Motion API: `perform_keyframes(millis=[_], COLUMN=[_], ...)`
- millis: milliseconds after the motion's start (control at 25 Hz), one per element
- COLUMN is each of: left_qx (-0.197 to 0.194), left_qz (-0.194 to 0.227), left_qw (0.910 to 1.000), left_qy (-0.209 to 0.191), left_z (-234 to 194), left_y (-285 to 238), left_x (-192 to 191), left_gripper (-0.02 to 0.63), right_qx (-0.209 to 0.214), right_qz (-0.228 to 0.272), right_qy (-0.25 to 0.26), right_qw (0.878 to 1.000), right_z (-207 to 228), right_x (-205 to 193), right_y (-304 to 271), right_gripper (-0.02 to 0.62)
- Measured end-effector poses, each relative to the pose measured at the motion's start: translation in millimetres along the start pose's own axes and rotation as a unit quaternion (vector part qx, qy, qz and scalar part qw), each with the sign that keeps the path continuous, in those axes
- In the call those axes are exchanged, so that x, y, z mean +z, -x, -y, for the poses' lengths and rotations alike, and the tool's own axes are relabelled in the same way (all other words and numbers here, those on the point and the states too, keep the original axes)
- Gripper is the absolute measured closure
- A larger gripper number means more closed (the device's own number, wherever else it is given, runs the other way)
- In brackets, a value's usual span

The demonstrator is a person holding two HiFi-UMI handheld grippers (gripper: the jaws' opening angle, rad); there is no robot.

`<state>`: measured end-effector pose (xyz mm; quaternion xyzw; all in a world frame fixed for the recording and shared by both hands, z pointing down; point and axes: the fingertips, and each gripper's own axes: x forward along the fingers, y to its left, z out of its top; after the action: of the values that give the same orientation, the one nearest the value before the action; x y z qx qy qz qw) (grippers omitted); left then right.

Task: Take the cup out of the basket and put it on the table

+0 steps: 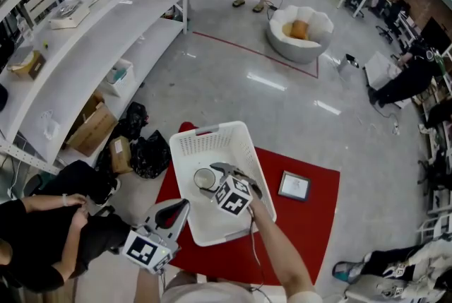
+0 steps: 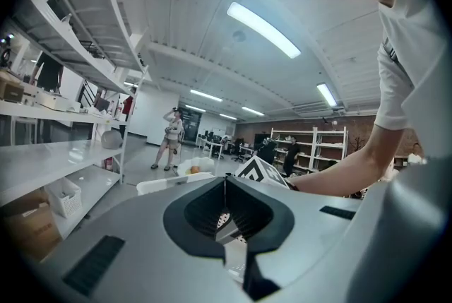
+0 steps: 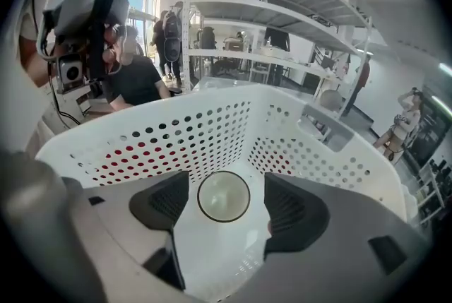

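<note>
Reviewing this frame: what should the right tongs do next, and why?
Probably ease the right tongs a little further down, so the jaws flank the wall of the cup before any closing. The jaws stand open, and the cup sits upright and centred in their gap on the floor of the white basket. Neither jaw appears to touch it yet.

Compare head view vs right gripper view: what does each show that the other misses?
Head view only: the left claw hovering off the basket's near corner, and a small square frame lying beside the basket.
Right gripper view only: the right claw's jaws standing apart, with the cup centred between them and untouched.
Both: the white basket, the cup upright on its floor, the right claw reaching in, and the red mat, which the gripper view shows only through the basket's holes.
</note>
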<state>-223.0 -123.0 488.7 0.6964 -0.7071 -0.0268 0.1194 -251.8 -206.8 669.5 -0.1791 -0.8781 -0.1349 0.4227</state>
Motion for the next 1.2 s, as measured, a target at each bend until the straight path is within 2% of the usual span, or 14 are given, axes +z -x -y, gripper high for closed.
perform_keyframes(millis=[240, 440, 840, 1200], left_qx=[0.004, 0.007, 0.015, 0.017], left_qz=[0.001, -0.001, -0.002, -0.002], left_qw=[1.0, 1.0, 0.9999, 0.9998], left_qy=[0.0, 0.004, 0.007, 0.009], left_z=[-5.8, -9.1, -15.2, -16.1], left_y=[-2.4, -2.9, -2.9, -1.9], left_x=[0.2, -0.9, -4.2, -5.9], left_gripper=[0.594, 0.594, 0.594, 0.594], right_qx=[0.027, 0.038, 0.052, 0.04], right_qz=[-0.044, -0.069, -0.092, -0.111], right_qy=[0.013, 0.019, 0.015, 0.008], right_qw=[0.999, 0.997, 0.994, 0.993], right_z=[-5.7, -5.8, -4.6, -2.5], right_x=[-14.3, -27.2, -37.4, -48.4], right_y=[-27.1, -48.8, -76.6, -90.3], right_gripper=[0.215, 0.181, 0.175, 0.176])
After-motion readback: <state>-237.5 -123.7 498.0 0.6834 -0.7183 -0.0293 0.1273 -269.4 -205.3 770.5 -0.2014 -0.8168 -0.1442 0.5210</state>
